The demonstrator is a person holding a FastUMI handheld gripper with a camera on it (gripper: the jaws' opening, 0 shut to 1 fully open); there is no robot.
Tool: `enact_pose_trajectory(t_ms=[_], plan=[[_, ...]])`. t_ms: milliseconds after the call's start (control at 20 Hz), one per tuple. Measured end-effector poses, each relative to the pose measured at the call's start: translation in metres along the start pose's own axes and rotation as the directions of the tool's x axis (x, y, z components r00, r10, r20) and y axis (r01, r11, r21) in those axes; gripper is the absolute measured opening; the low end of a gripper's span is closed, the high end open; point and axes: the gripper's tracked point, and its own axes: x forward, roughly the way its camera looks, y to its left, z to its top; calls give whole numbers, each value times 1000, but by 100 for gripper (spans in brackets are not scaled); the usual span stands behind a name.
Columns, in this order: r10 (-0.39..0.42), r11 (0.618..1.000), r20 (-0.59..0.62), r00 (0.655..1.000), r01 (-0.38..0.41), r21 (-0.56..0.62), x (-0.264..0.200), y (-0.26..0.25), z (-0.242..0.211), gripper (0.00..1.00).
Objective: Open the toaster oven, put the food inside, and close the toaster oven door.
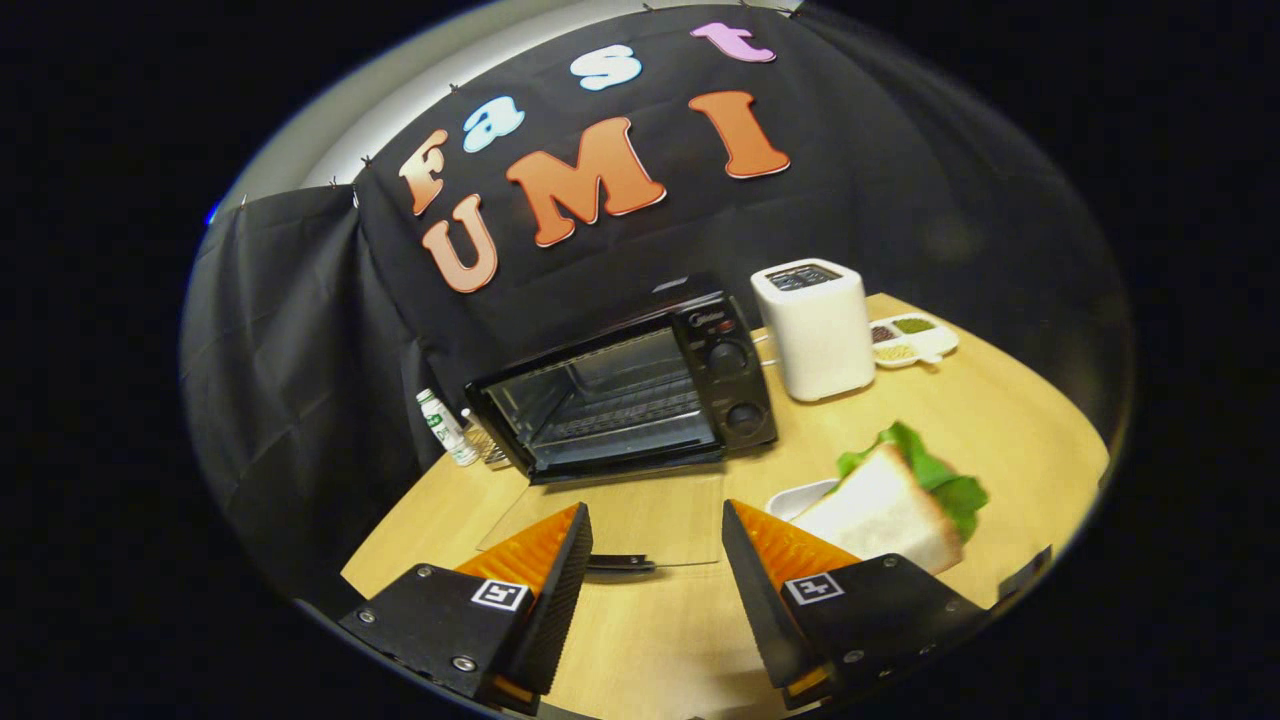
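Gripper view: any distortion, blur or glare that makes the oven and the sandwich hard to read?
Gripper view: fisheye bends the table edge and tilts the scene; the open toaster oven is sharp, its glass door near-invisible against the wood; the sandwich is slightly soft; the open gripper is crisp; no harsh glare.

A wood bench (1000, 420) fills the lower part of the frame. Behind it hangs black cloth (300, 340) in soft folds. A pale wall (330, 130) peeks out at the upper left.
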Motion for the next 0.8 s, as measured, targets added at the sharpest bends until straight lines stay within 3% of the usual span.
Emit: enact_pose_trajectory(t_ms=[200, 450, 650, 800], plan=[[-94, 996, 53, 994, 94, -4, -14, -46, 28, 79], [-215, 977, 37, 976, 215, 13, -26, -107, 31, 80], [-219, 971, -51, 974, 223, 85, -19, -134, 9, 81], [-168, 969, -103, 980, 184, 166, -14, -136, -8, 81]])
